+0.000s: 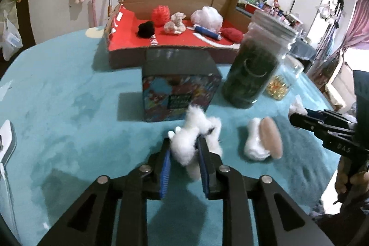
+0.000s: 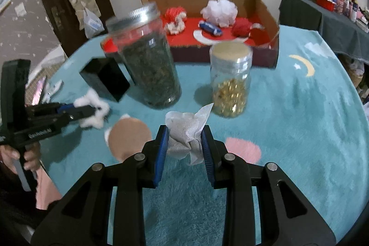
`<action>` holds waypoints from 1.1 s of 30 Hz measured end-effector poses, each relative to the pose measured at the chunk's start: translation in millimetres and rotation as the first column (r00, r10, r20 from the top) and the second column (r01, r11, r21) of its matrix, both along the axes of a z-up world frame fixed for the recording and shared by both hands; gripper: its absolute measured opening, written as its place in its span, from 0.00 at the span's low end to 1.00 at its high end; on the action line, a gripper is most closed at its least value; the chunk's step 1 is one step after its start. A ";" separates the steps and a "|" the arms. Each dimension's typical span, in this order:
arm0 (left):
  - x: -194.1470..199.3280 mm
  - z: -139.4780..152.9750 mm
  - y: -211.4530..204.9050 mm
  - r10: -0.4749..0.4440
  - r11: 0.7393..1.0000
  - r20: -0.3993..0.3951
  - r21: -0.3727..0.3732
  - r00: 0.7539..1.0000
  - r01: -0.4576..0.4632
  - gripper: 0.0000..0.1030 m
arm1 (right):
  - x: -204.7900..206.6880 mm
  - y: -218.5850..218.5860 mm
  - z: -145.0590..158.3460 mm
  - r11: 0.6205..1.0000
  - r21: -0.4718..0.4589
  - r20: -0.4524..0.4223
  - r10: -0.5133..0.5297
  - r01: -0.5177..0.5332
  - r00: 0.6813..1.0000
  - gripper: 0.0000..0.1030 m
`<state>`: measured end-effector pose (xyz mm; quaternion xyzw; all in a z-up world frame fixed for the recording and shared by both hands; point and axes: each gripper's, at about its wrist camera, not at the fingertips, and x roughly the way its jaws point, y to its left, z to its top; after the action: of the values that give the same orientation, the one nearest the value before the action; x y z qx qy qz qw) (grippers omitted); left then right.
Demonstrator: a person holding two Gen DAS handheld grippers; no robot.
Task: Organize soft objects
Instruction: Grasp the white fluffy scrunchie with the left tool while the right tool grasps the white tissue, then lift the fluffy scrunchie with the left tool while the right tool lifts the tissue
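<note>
My left gripper (image 1: 184,142) is shut on a tuft of white cotton fluff (image 1: 196,123), held just above the teal blanket; the right wrist view shows the same gripper (image 2: 92,111) and fluff (image 2: 98,118) at the left. My right gripper (image 2: 184,130) is shut on a crumpled white wipe (image 2: 184,128). It also enters the left wrist view as the right gripper (image 1: 293,118) at the right edge. Between the two lies a round powder puff (image 1: 263,142) (image 2: 129,137) on the blanket. Behind, a cardboard box (image 1: 175,54) (image 2: 267,15) with a red floor holds several soft items.
A tall jar of dark green leaves (image 1: 251,75) (image 2: 150,70) and a shorter jar of golden capsules (image 2: 230,84) stand between the grippers and the cardboard box. A black box with a colourful side (image 1: 180,89) stands to their left. A hand (image 2: 30,158) holds the left gripper's handle.
</note>
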<state>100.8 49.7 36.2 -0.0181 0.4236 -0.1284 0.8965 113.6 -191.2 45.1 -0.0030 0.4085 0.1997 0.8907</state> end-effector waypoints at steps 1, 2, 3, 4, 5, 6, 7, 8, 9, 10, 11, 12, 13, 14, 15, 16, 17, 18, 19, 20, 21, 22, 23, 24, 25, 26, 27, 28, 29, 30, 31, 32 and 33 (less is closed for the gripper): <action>-0.1 -0.9 -0.1 0.000 1.000 0.004 0.010 1.000 0.000 0.31 | 0.3 2.3 -3.0 1.000 -0.022 -0.001 -0.005 0.005 1.000 0.27; -0.2 -2.2 -1.3 -0.002 1.000 0.010 0.020 1.000 0.002 0.34 | 0.4 4.2 -6.0 0.999 -0.043 0.000 -0.013 0.013 1.000 0.27; -0.2 -2.7 -1.9 -0.003 1.000 0.017 0.026 1.000 0.002 0.40 | 0.6 5.5 -9.0 0.998 -0.057 -0.003 -0.018 0.018 1.000 0.27; -0.3 -2.6 -0.9 -0.002 1.000 0.022 0.030 1.000 0.002 0.48 | 1.4 6.3 -11.4 0.998 -0.066 -0.009 -0.022 0.022 1.000 0.27; -0.2 -2.6 -1.2 -0.003 0.999 0.028 0.037 1.000 0.002 0.54 | 1.6 5.5 -12.7 0.997 -0.070 -0.012 -0.027 0.026 1.000 0.30; -0.5 -2.4 -1.4 -0.005 0.999 0.034 0.043 0.999 0.004 0.61 | 1.6 4.3 -14.2 0.997 -0.071 -0.013 -0.031 0.030 0.999 0.31; -0.9 -1.9 -2.2 -0.011 0.999 0.046 0.053 0.999 0.008 0.62 | 1.3 3.4 -14.5 0.997 -0.066 -0.010 -0.033 0.032 0.999 0.37; -0.9 -1.9 -2.8 -0.018 0.998 0.052 0.060 0.998 0.015 0.62 | 1.5 2.2 -14.7 0.997 -0.064 -0.008 -0.036 0.035 0.999 0.55; -0.5 -2.1 -3.6 -0.026 0.997 0.054 0.068 0.998 0.022 0.63 | 0.1 1.4 -14.2 0.997 -0.064 0.004 -0.041 0.041 0.999 0.64; -0.5 -2.4 -3.8 -0.033 0.997 0.056 0.075 0.998 0.029 0.65 | -1.2 0.8 -13.3 0.997 -0.064 0.017 -0.041 0.042 0.999 0.70; -0.4 -2.4 -4.4 -0.042 0.996 0.059 0.080 0.997 0.037 0.66 | -2.4 0.6 -12.4 0.997 -0.067 0.029 -0.039 0.041 0.999 0.70; -0.3 -2.5 -5.4 -0.053 0.995 0.061 0.086 0.997 0.047 0.68 | -2.2 0.5 -12.3 0.997 -0.069 0.031 -0.039 0.041 0.999 0.70; 0.2 -2.6 -7.4 -0.072 0.993 0.066 0.100 0.995 0.065 0.68 | -1.5 0.1 -12.9 0.997 -0.070 0.030 -0.040 0.042 0.999 0.70; -0.1 -2.5 -9.0 -0.083 0.992 0.069 0.106 0.994 0.075 0.69 | -0.5 -0.3 -13.8 0.997 -0.067 0.027 -0.040 0.042 0.999 0.70; -0.2 -3.0 -10.4 -0.096 0.990 0.068 0.111 0.993 0.089 0.72 | 0.6 0.0 -14.6 0.997 -0.065 0.024 -0.040 0.041 0.999 0.70; 0.1 -4.6 -11.9 -0.110 0.988 0.061 0.119 0.992 0.102 0.73 | 1.9 -0.2 -15.8 0.997 -0.066 0.018 -0.042 0.043 0.999 0.70; 0.6 -6.0 -12.6 -0.113 0.987 0.057 0.125 0.992 0.105 0.73 | 3.0 -1.0 -16.8 0.997 -0.066 0.015 -0.048 0.049 0.999 0.70; 1.1 -7.4 -13.5 -0.114 0.986 0.053 0.128 0.992 0.106 0.73 | 3.7 -1.1 -17.2 0.997 -0.064 0.012 -0.053 0.053 0.999 0.70; 2.3 -9.3 -14.7 -0.114 0.986 0.049 0.126 0.992 0.107 0.73 | 4.4 -1.7 -17.2 0.997 -0.060 0.010 -0.057 0.058 0.998 0.70; 2.9 -10.2 -15.7 -0.111 0.987 0.048 0.125 0.993 0.105 0.73 | 5.5 -2.3 -17.3 0.997 -0.055 0.007 -0.062 0.063 0.998 0.70; 4.3 -11.3 -17.7 -0.109 0.987 0.049 0.127 0.993 0.102 0.73 | 5.9 -2.3 -17.4 0.996 -0.053 0.006 -0.065 0.065 0.998 0.70; 4.8 -12.4 -20.1 -0.109 0.986 0.050 0.136 0.993 0.102 0.71 | 7.2 -1.8 -17.9 0.996 -0.055 0.001 -0.067 0.067 0.998 0.70; 5.5 -13.3 -22.0 -0.112 0.984 0.051 0.145 0.992 0.104 0.68 | 7.6 -1.1 -18.0 0.996 -0.056 0.002 -0.068 0.068 0.998 0.69; 5.9 -13.7 -23.7 -0.118 0.982 0.056 0.153 0.991 0.108 0.63 | 8.3 -0.4 -17.7 0.996 -0.056 0.005 -0.067 0.067 0.998 0.68; 5.3 -12.9 -23.8 -0.122 0.983 0.057 0.148 0.991 0.112 0.59 | 7.8 0.1 -17.7 0.996 -0.057 0.008 -0.064 0.064 0.998 0.59; 5.4 -12.4 -23.5 -0.124 0.983 0.055 0.142 0.991 0.115 0.59 | 8.3 0.1 -18.0 0.996 -0.056 0.011 -0.062 0.063 0.998 0.43; 5.3 -12.0 -23.1 -0.122 0.984 0.054 0.140 0.991 0.114 0.56 | 7.4 -0.7 -17.9 0.997 -0.047 0.013 -0.057 0.057 0.998 0.36; 4.8 -10.7 -22.6 -0.118 0.985 0.057 0.136 0.991 0.110 0.56 | 6.2 -1.5 -17.2 0.998 -0.037 0.016 -0.049 0.049 0.999 0.33; 3.6 -8.6 -21.9 -0.117 0.986 0.059 0.125 0.991 0.108 0.56 | 4.7 -2.3 -15.7 0.998 -0.032 0.024 -0.047 0.048 0.999 0.28; 2.6 -6.9 -21.9 -0.121 0.987 0.059 0.115 0.991 0.113 0.56 | 3.8 -2.6 -14.5 0.998 -0.030 0.029 -0.047 0.048 0.998 0.27; 0.8 -4.1 -22.4 -0.125 0.987 0.064 0.108 0.990 0.117 0.56 | 2.6 -3.1 -11.7 0.999 -0.021 0.035 -0.044 0.045 0.998 0.26; -1.2 0.1 -23.2 -0.127 0.988 0.076 0.101 0.989 0.119 0.56 | 0.9 -3.7 -9.0 0.999 -0.014 0.040 -0.041 0.042 0.998 0.26; -2.9 4.4 -23.9 -0.133 0.988 0.086 0.095 0.987 0.124 0.56 | -0.4 -3.8 -5.1 0.999 -0.006 0.052 -0.038 0.039 0.998 0.26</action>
<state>97.9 25.8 40.7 0.0555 0.3874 -0.1675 0.9049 113.2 -195.0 40.0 -0.0036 0.3861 0.1809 0.9046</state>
